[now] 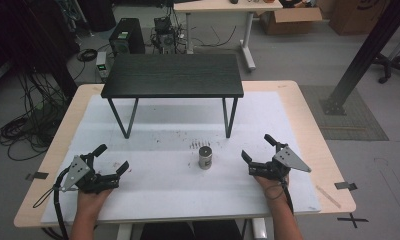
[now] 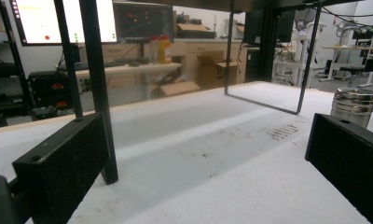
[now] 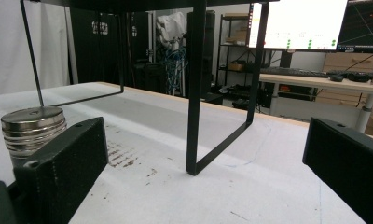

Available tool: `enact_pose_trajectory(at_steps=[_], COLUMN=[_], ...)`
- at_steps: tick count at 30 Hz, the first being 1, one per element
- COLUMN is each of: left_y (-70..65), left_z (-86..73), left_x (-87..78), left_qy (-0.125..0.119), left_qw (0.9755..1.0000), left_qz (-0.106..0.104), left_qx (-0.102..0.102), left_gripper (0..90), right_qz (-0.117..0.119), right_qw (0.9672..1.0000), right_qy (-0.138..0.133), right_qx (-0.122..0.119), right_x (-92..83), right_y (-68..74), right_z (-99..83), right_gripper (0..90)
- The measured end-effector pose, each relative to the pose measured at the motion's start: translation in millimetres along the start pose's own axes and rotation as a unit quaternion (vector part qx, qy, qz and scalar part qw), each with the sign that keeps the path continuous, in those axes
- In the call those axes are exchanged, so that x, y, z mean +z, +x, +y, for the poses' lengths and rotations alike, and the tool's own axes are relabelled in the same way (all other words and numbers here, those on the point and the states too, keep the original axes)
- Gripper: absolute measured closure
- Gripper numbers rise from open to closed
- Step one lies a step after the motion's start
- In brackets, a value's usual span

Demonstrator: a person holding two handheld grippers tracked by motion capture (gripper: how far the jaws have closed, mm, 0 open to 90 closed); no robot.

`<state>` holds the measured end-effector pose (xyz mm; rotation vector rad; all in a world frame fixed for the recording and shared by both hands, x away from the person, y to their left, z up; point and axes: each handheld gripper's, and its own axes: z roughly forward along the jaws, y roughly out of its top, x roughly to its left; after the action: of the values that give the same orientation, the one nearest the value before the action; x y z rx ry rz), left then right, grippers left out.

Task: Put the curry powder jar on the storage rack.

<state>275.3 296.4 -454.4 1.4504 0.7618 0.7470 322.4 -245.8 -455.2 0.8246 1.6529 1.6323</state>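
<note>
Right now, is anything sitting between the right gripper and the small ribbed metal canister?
Nothing visible does. The right gripper stands open beside the small ribbed metal canister, with bare white mat between them.

The left gripper (image 2: 208,172) had its jaws wide apart above the white table (image 2: 212,154). A metal canister (image 2: 353,106) stood behind the right jaw, near black stand legs (image 2: 97,88).

shelf (image 1: 173,75): black | mat (image 1: 153,200): white, brown specks | canister (image 1: 205,157): silver, ridged | fingers (image 2: 58,168): black

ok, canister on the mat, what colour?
Shiny silver metal canister, ribbed near the top; clearest in the right gripper view.
</note>
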Motion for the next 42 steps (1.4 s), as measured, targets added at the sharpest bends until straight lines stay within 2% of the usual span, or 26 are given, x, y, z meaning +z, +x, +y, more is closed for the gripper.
enact_pose_trajectory(at_steps=[7,10,14,23,30,35,40,42], left_y=[-0.3,2.3,0.3,1.2,-0.7,0.6,0.4,0.3], left_z=[-0.1,0.5,-0.2,0.0,-0.3,0.1,0.1,0.1], left_x=[-0.4,0.9,-0.6,-0.2,-0.8,-0.2,-0.2,-0.2], left_qy=[-0.002,0.006,-0.002,0.000,-0.004,-0.001,-0.001,-0.001], left_qw=[1.0000,0.9999,1.0000,1.0000,1.0000,1.0000,1.0000,1.0000], left_qz=[0.000,-0.001,-0.001,0.000,0.001,0.000,0.000,0.000], left_qx=[0.001,-0.010,-0.001,-0.005,0.003,-0.002,-0.001,0.000], left_gripper=[0.2,0.2,0.2,0.2,0.2,0.2,0.2,0.2], right_qz=[0.001,0.003,0.004,0.002,0.003,-0.001,0.011,0.014], right_qw=[1.0000,1.0000,1.0000,1.0000,1.0000,1.0000,0.9998,0.9998], right_qy=[0.002,0.003,0.002,0.001,0.000,-0.005,0.007,0.008], right_qx=[-0.002,-0.003,-0.003,-0.002,-0.004,-0.003,0.013,0.009], right_x=[0.2,0.6,0.3,0.0,-0.1,-1.0,1.5,1.5], right_y=[0.3,0.4,0.3,0.4,0.8,0.6,-3.9,-4.4], right_z=[0.1,0.2,0.1,0.0,0.1,-0.1,1.6,5.5], right_gripper=[0.0,0.0,0.0,0.0,0.0,0.0,0.0,0.0])
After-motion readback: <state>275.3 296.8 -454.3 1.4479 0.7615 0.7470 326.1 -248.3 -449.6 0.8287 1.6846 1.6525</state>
